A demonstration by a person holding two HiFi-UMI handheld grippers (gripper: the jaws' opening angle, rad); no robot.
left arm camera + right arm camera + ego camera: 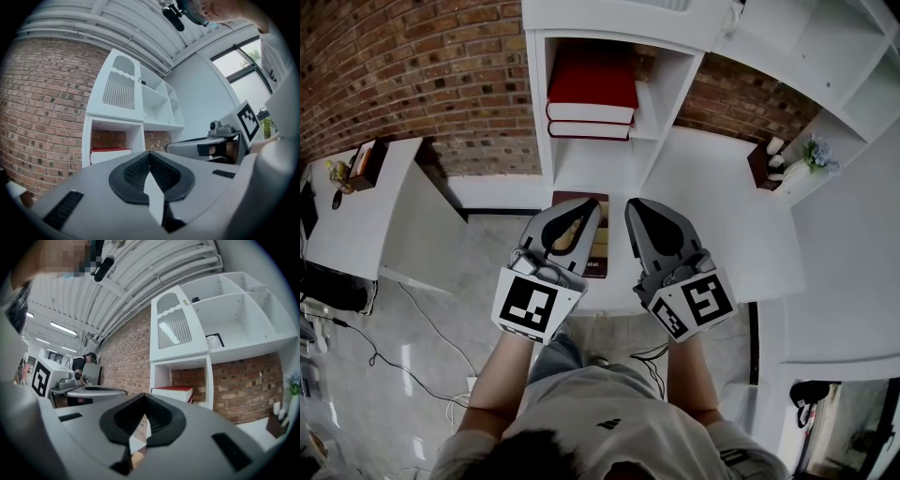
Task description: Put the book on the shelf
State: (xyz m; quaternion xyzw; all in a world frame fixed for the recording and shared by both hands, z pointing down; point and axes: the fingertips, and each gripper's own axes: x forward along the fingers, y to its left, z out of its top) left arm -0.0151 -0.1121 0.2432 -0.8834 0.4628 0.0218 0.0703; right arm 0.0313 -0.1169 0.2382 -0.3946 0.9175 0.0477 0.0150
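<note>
Book (599,251) on bench (712,202) half hidden by left gripper (592,209); right gripper (634,206) alongside. Both fingers shut, nothing btwn. Red books (591,89) in shelf (536,94) behind.

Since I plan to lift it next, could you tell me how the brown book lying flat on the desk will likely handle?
The brown book looks flat and rigid-covered, so probably stiff, not floppy. Lying flat on the white desk, it shows little edge to pinch, so sliding it first may help. Being flat, it should not roll.

Red books (592,86), white shelf (592,167), red-brown brick wall (422,75).
</note>
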